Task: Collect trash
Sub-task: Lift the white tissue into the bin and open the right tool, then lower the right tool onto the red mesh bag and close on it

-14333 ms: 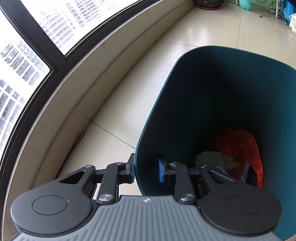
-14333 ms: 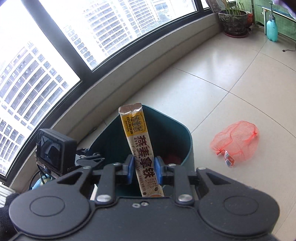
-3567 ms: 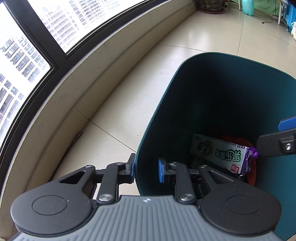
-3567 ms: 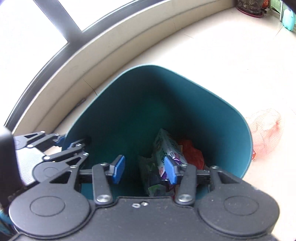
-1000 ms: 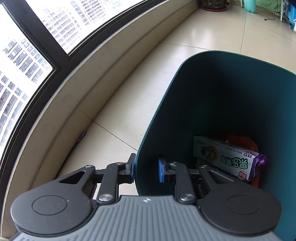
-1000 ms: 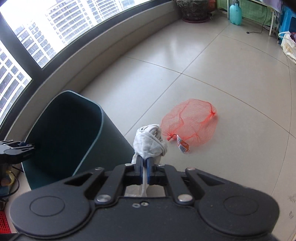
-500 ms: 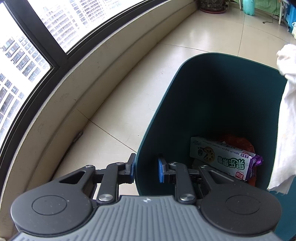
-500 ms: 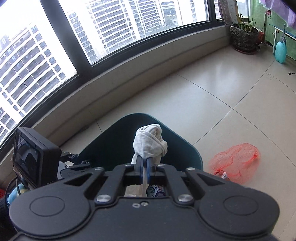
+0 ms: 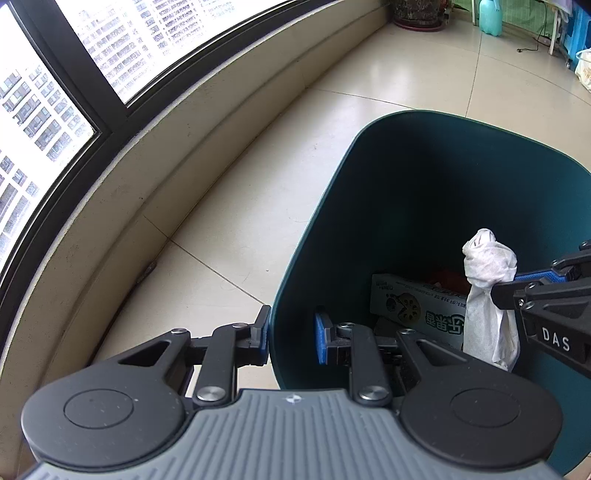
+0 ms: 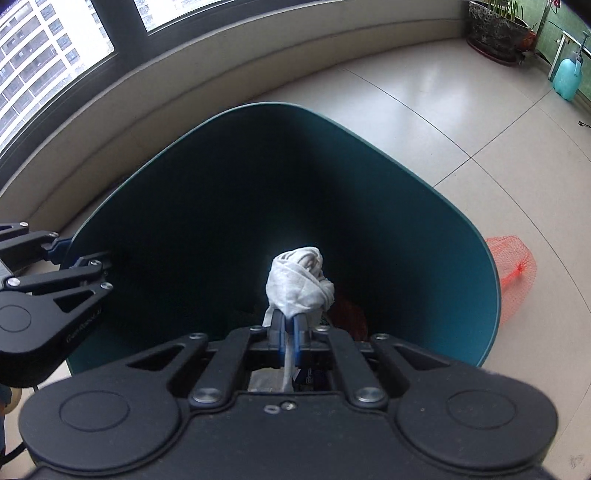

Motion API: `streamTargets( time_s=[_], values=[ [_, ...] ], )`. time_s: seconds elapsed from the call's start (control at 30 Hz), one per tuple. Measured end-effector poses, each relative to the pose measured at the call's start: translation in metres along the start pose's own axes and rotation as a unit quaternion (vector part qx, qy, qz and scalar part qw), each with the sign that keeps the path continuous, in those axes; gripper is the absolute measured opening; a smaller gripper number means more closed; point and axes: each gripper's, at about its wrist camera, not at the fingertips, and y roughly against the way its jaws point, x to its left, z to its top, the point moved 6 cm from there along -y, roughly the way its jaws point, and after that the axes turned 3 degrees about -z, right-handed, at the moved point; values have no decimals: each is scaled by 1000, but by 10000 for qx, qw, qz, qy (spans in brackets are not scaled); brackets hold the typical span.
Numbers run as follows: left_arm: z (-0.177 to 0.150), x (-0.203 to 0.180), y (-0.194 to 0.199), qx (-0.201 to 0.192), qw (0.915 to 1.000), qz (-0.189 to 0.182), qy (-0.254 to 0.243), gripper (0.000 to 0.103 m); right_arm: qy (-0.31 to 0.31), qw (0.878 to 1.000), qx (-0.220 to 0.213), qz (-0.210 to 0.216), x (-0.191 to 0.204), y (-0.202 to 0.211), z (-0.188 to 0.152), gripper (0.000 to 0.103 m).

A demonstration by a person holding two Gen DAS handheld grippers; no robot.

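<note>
Tiled floor below, we pinch the bin [image 9: 436, 155] rim with our left gripper [image 9: 290, 339] (steadying it) while our right gripper [image 10: 287, 328] clamps a white wipe [image 10: 299, 282] mid-frame above it for dropping.

In front of me the floor [image 9: 424, 85] is pale glossy tile with thin joints, and it reflects the daylight. A low beige curved wall [image 9: 177, 147] runs under big windows [image 9: 48, 92] with dark frames; outside I see tall apartment blocks. Far away stand a plant pot [image 10: 495, 29] and a turquoise spray bottle [image 10: 569, 79]
</note>
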Motion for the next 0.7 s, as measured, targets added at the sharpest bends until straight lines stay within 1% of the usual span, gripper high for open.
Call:
streamTargets(
  time_s=[0.07, 0.13, 0.2, 0.23, 0.27, 0.33, 0.4, 0.47, 0.5, 0.57, 0.67, 0.7],
  values=[
    [0, 1, 0, -11, 10000, -28, -20, 23, -75, 9999, 68, -28, 4, -6, 1, 12],
    [-1, 2, 1, -24, 9999, -103, 4, 23, -155, 9998, 149, -51, 4, -8, 0, 18],
    [-2, 3, 1, -41, 9999, -144, -11, 23, -295, 9994, 153, -26, 4, -2, 0, 19],
    [-3, 4, 1, -66, 9999, -145, -62, 23, -339, 9994, 115, 25, 4, 4, -1, 21],
    [-3, 4, 1, -83, 9998, -142, -92, 23, -377, 9992, 61, 75, 5, 10, -1, 27],
    [-4, 4, 1, -106, 9997, -158, -123, 23, -464, 9988, -62, 125, 4, 24, -1, 34],
    [-4, 5, 1, -88, 9997, -229, -81, 23, -561, 9982, -165, 154, 5, 41, -4, 39],
    [-3, 7, 1, -62, 9995, -306, -26, 23, -650, 9974, -249, 204, -1, 58, -6, 45],
    [-3, 8, 1, -71, 9995, -319, -26, 23, -680, 9969, -312, 250, -4, 69, -5, 47],
    [-3, 9, 1, -102, 9994, -313, -45, 23, -729, 9957, -481, 296, -14, 89, -3, 56],
    [-2, 8, 1, -113, 9996, -248, -88, 23, -844, 9938, -690, 213, -39, 110, 5, 60],
    [-2, 7, 1, -102, 9996, -240, -82, 23, -890, 9931, -754, 143, -50, 109, 7, 60]
  ],
)
